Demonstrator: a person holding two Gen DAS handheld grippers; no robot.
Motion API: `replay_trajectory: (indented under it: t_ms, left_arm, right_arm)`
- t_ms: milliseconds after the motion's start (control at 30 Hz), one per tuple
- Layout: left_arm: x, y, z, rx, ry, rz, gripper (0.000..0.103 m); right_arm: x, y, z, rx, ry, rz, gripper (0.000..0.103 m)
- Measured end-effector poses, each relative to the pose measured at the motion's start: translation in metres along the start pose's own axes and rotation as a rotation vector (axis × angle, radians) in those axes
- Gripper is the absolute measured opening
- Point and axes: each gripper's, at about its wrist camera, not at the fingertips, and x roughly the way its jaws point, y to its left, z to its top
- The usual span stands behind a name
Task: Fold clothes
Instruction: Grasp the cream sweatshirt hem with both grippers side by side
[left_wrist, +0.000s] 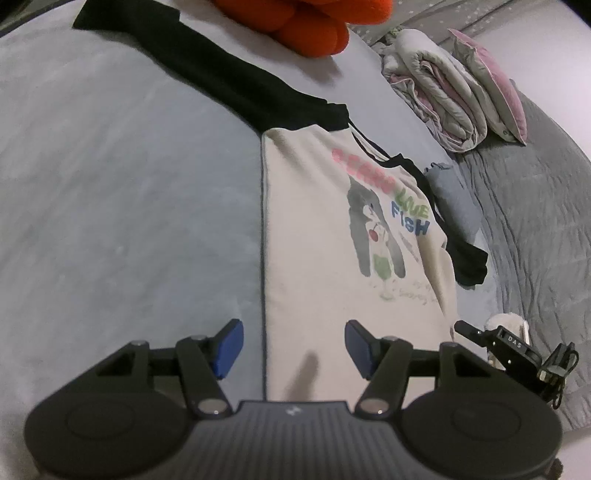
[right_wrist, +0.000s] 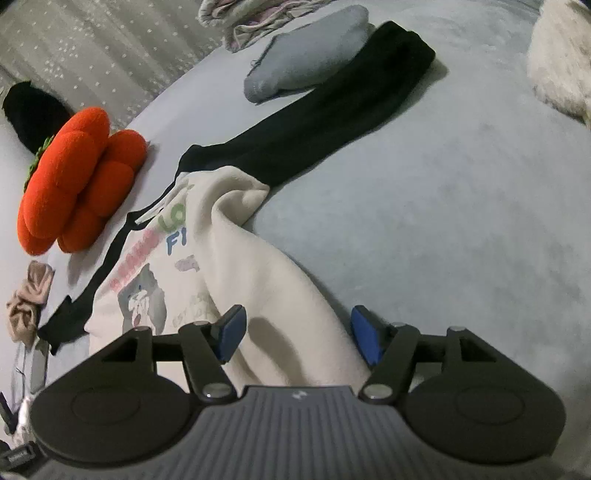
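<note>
Cream shirt (left_wrist: 332, 258) with black sleeves lying on the pale blue bedsheet (left_wrist: 129, 221), long axis running away from both cameras, collar farthest. Left gripper (left_wrist: 293, 349) spread open over the hem; right gripper (right_wrist: 297, 338) spread open, bunched cream fabric between its blue pads, not clamped. Orange cushion (right_wrist: 77, 181) beside the collar.

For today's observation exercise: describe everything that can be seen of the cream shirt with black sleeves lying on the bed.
The shirt has a cream body of soft knit, long black sleeves, black neck trim and a cartoon print with coloured lettering, "FISH" in blue. It lies front up on the pale blue bedding. The left wrist view shows one side flat with its sleeve stretched out; the right wrist view shows the other side bunched. The open left gripper and open right gripper both straddle its cream fabric.
</note>
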Motion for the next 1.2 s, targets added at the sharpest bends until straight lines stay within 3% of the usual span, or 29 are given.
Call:
replay_trajectory:
  t_ms: [200, 400, 567, 667, 900, 1200]
  left_arm:
    - [0.003, 0.006, 0.002, -0.028, 0.018, -0.033, 0.062]
    - [0.005, 0.002, -0.002, -0.003, 0.014, -0.031, 0.06]
    - [0.009, -0.002, -0.011, 0.026, 0.07, -0.061, 0.06]
    - [0.008, 0.002, -0.016, 0.01, 0.095, -0.077, 0.054]
    - [0.01, 0.017, -0.032, -0.088, 0.176, -0.124, 0.032]
    - [0.011, 0.008, -0.053, -0.1, 0.193, -0.128, 0.029]
  right_arm:
    - [-0.003, -0.009, 0.006, 0.061, 0.03, 0.034, 0.067]
    - [-0.004, 0.001, 0.001, -0.028, 0.063, 0.043, 0.066]
    - [-0.004, -0.003, 0.001, -0.02, 0.086, 0.069, 0.066]
    - [-0.005, -0.011, 0.004, 0.022, 0.103, 0.094, 0.064]
    - [-0.02, -0.016, -0.006, -0.016, 0.145, 0.052, 0.047]
    - [-0.04, -0.017, -0.034, -0.055, 0.168, 0.021, 0.037]
